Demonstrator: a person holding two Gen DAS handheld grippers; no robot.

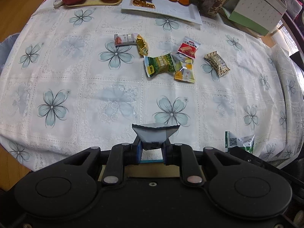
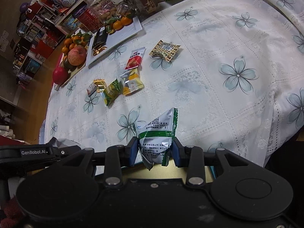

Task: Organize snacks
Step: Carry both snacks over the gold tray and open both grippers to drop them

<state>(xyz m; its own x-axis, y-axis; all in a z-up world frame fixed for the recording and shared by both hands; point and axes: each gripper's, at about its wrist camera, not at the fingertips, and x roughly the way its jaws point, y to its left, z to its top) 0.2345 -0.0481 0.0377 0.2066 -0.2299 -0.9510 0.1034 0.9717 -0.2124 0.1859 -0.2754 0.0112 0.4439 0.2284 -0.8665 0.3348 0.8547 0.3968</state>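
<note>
Above the table (image 1: 79,87), which wears a white lace cloth printed with pale blue flowers, the left hand-held gripper (image 1: 152,148) has its jaws drawn narrow on a small grey packet (image 1: 154,135), whose folded top flares out above the blue pads (image 1: 139,151). Beside it the right hand-held gripper (image 2: 154,153) pinches a white-and-green packet (image 2: 158,133) between its pads, the packet standing upright with its printed back toward the camera; in the left wrist view this same packet shows at the lower right. Both packets are held clear of the cloth. Farther out on the table lie the loose snacks: a white-and-red packet (image 1: 125,39) touching a gold packet (image 1: 142,44), then a green packet (image 1: 158,66) against a yellow packet (image 1: 184,69), with a red packet (image 1: 188,47) overlapping the yellow one's far edge, and a brown patterned packet (image 1: 216,62) lying a little apart to the right. Along the far edge sit a tray of fruit (image 1: 95,2) with apples, a white tray (image 1: 171,11) carrying oranges, gold-wrapped sweets and a dark packet, a jar (image 1: 210,1) and a desk calendar (image 1: 256,7).
</note>
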